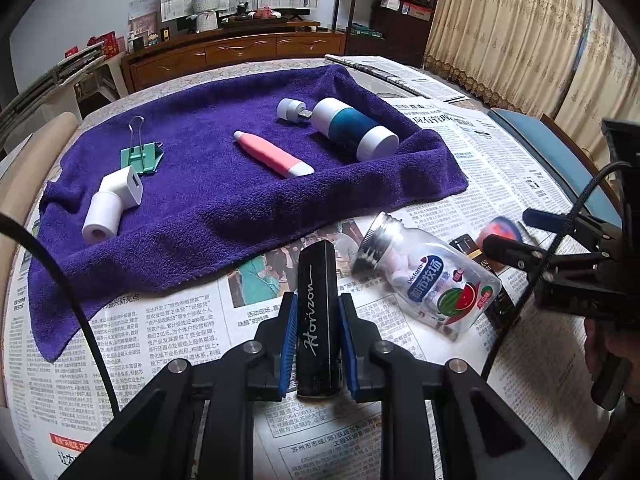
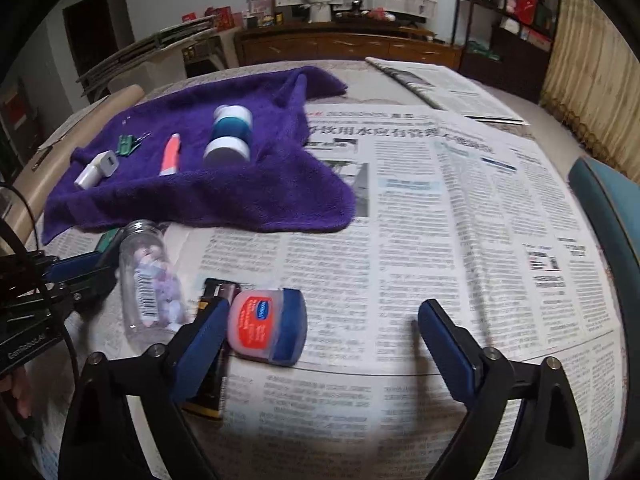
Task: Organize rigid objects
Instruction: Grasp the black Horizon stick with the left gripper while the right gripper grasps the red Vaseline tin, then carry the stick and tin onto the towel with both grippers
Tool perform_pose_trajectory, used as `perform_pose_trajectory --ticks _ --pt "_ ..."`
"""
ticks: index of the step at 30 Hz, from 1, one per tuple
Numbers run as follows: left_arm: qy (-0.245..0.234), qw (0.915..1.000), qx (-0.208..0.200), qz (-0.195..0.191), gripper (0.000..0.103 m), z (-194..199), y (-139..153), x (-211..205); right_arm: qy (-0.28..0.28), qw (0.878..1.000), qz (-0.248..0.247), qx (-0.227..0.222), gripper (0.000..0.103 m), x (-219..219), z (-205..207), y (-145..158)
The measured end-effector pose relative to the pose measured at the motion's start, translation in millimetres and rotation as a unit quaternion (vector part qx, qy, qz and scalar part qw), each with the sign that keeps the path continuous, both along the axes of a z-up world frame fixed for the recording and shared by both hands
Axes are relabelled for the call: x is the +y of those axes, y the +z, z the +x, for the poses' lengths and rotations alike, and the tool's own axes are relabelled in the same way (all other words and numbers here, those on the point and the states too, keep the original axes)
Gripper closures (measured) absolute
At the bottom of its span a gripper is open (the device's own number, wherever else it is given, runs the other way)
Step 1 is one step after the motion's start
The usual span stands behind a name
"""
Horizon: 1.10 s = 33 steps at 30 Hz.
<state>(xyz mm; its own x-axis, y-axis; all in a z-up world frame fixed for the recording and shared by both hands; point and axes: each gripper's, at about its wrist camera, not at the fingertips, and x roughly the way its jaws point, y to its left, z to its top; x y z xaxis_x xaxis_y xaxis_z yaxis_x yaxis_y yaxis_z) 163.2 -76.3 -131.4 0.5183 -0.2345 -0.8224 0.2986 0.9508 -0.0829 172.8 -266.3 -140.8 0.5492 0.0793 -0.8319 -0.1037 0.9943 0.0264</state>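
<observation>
My left gripper (image 1: 318, 316) is shut on a black "Horizon" case (image 1: 317, 312), held over the newspaper just short of the purple towel (image 1: 224, 208). On the towel lie a white charger (image 1: 114, 200), a green binder clip (image 1: 141, 156), a pink pen-like tube (image 1: 272, 154) and a white-and-teal cylinder (image 1: 352, 128). A clear bottle (image 1: 428, 276) lies on its side to the right. My right gripper (image 2: 322, 320) is open, with a small Vaseline jar (image 2: 266, 328) lying just inside its left finger. The bottle also shows in the right wrist view (image 2: 150, 280).
Newspaper (image 2: 460, 208) covers the table. A black-and-gold flat item (image 2: 212, 360) lies under the right gripper's left finger. A teal chair (image 2: 608, 208) stands at the table's right edge. A wooden sideboard (image 1: 232, 52) and shelves stand behind.
</observation>
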Motion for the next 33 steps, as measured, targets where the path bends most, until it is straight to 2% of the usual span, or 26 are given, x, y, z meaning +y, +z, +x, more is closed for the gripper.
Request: perform_pose_trajectory --ticks 1,6,9,11,12,13,14,16,22,33 --pt "0.000 1.0000 0.000 0.000 0.083 0.3 0.0 0.1 -0.006 1.000 -0.003 0.008 0.025 -2.8 1.3 -1.6" --pt "0.001 1.0000 0.000 -0.001 0.083 1.0 -0.4 0.5 -0.009 1.000 -0.011 0.008 0.026 -5.5 0.2 -3.4" --pt "0.002 1.0000 -0.002 0.002 0.083 0.5 -0.7 -0.3 -0.004 1.000 -0.015 -0.002 0.031 -3.3 -1.8 -3.2" --pt "0.003 1.0000 -0.004 0.005 0.083 -0.7 -0.5 -0.7 0.001 1.000 -0.014 -0.007 0.038 -0.4 -3.8 -2.4" --pt "0.005 1.0000 -0.005 0.004 0.083 -1.3 -0.7 0.0 0.004 1.000 -0.015 -0.010 0.046 1.7 -4.8 -1.8" --pt "0.006 1.0000 -0.006 0.003 0.083 -1.9 -0.5 0.8 0.010 1.000 -0.015 -0.013 0.061 4.8 -6.6 -1.0" --pt "0.009 1.0000 -0.005 0.000 0.083 -2.1 -0.2 2.3 0.016 1.000 -0.015 -0.017 0.067 8.5 -8.4 0.3" --pt "0.013 0.9999 0.001 -0.011 0.083 -1.4 0.2 6.8 0.014 0.999 -0.022 -0.020 0.068 12.8 -10.0 0.6" --pt "0.028 0.9986 0.016 -0.042 0.083 -0.1 2.3 26.9 0.011 1.000 0.013 -0.016 0.068 5.6 -8.7 7.9" --pt "0.042 0.9977 0.000 -0.054 0.083 -1.3 32.7 52.2 0.016 0.999 0.036 -0.031 0.068 12.9 2.5 32.6"
